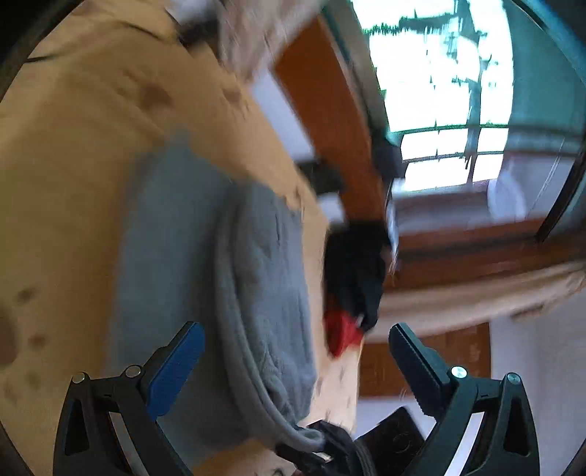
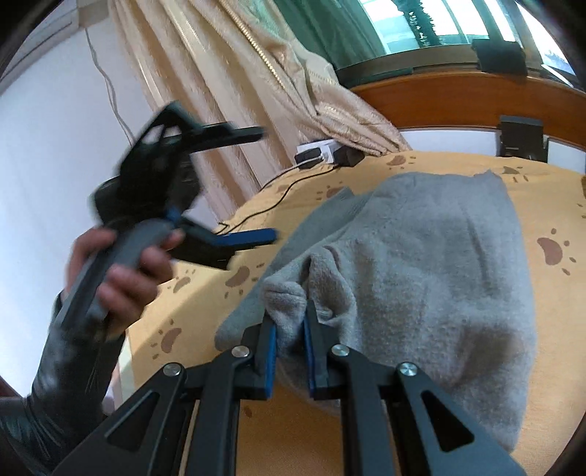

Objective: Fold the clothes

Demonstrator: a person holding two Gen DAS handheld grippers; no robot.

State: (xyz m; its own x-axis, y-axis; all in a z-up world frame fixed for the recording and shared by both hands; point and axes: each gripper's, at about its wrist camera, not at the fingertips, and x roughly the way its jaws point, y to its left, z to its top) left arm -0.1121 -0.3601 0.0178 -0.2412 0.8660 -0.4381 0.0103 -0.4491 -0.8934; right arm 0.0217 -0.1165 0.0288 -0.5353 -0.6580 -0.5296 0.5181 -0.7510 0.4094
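1. One grey fleece garment [image 2: 421,263], lying on a yellow paw-print bedsheet [image 2: 542,205]; its far end lies flat, while the near edge is bunched and lifted. Part of it appears doubled over itself, though how many folds it carries cannot be told.
2. One right gripper [image 2: 289,329], blue-padded, closed tight on that raised near edge; a wad of fleece sits pinched between the jaws, presumably so the edge can be carried across the body of the cloth.
3. One left gripper [image 1: 296,351], jaws spread wide with nothing between them. In the right wrist view it hangs in the air off the bed's side, held by a hand [image 2: 124,271] in a dark sleeve [image 2: 62,369], well apart from the garment. Its own view is blurred.
4. One dark bundle with a red patch [image 1: 351,289], near the bed's edge; identity unclear.
5. One beige curtain [image 2: 234,73] and a window [image 2: 432,25] beyond the wooden bed frame [image 2: 468,95].
6. One charger block with cable [image 2: 322,153], resting on the sheet's far corner.
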